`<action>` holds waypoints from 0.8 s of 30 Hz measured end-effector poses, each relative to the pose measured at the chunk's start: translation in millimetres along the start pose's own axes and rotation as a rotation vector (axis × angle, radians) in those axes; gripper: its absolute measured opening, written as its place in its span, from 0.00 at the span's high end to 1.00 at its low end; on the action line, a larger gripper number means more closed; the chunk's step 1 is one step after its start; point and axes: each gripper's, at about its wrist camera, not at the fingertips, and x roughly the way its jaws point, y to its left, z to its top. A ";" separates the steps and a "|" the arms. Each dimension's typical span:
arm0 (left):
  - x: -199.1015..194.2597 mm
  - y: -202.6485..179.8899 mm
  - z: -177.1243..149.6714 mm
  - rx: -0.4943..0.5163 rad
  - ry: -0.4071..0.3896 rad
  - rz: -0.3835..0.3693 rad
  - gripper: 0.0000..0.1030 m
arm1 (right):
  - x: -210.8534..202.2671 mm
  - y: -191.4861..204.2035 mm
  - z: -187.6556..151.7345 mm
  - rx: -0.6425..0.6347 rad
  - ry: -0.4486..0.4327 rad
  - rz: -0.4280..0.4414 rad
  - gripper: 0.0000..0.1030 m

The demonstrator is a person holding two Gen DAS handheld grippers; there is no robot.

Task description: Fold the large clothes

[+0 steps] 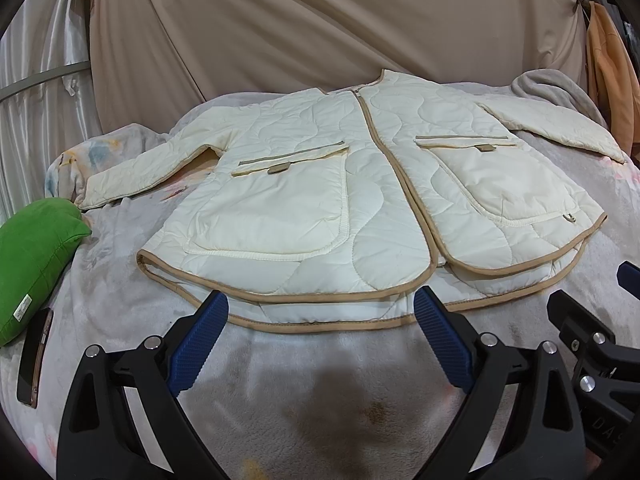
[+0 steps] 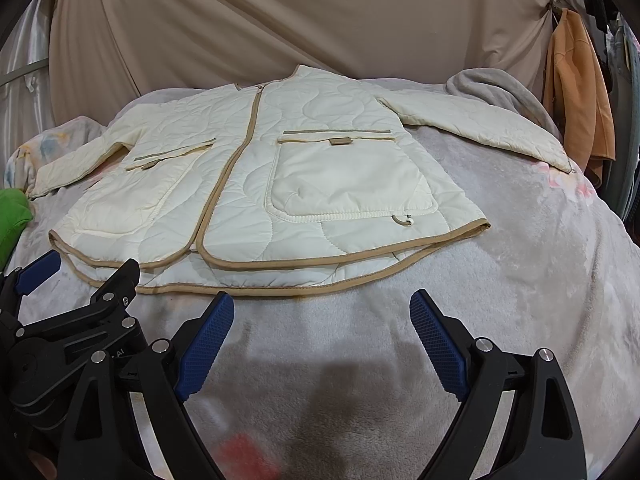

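I held the left tool [image 1: 320, 336] with its blue pads [image 1: 198, 344] spread apart and gripping nothing, poised above the near edge of the bed [image 1: 320, 400]. The right tool [image 2: 326, 340] sat just beside it, likewise spread and gripping nothing. Just beyond both lay the cream quilted jacket [image 1: 320, 184], front up, zipped, flat across the middle of the bed, hem toward me and both sleeves stretched toward the side edges. A green pillow [image 1: 32, 264] and a phone [image 1: 34, 360] lay at the bed's left edge.
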 end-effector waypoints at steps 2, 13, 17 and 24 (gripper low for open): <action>0.6 0.5 0.1 0.000 0.000 0.001 0.11 | 0.3 -0.5 0.3 0.000 0.000 0.001 0.14; 0.2 0.1 -0.1 0.001 0.000 0.001 0.11 | 0.5 0.5 0.4 -0.001 0.000 0.000 0.14; -0.4 -0.4 -1.0 0.004 0.000 0.012 0.09 | 0.6 0.8 0.5 -0.001 0.000 0.000 0.14; -1.9 0.1 -5.6 0.021 0.002 0.045 0.06 | -1.9 -3.5 -2.0 0.012 0.003 0.006 0.14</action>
